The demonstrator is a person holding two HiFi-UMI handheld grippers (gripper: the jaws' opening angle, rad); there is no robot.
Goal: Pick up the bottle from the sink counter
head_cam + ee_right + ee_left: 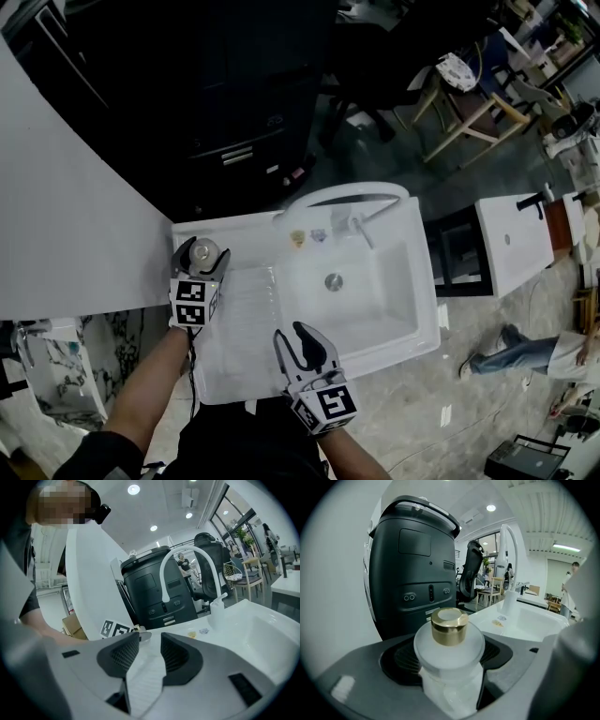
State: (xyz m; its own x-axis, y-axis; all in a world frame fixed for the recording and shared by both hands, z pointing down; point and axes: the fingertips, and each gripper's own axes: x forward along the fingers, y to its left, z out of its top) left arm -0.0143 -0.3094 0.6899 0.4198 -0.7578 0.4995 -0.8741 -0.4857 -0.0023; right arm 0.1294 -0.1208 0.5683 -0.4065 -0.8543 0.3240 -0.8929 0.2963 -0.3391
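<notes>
Two pads of my left gripper [202,255] pinch the frosted bottle [449,658] at the back-left corner of the sink counter [234,319] (right gripper [289,334] slightly parted, holding nothing); smooth glass could slip during the lift if my squeeze slackens.

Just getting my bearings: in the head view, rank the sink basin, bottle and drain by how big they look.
1. sink basin, by far
2. bottle
3. drain
The last two look close, and the bottle stands nearer the camera, so that order is unsure.
</notes>
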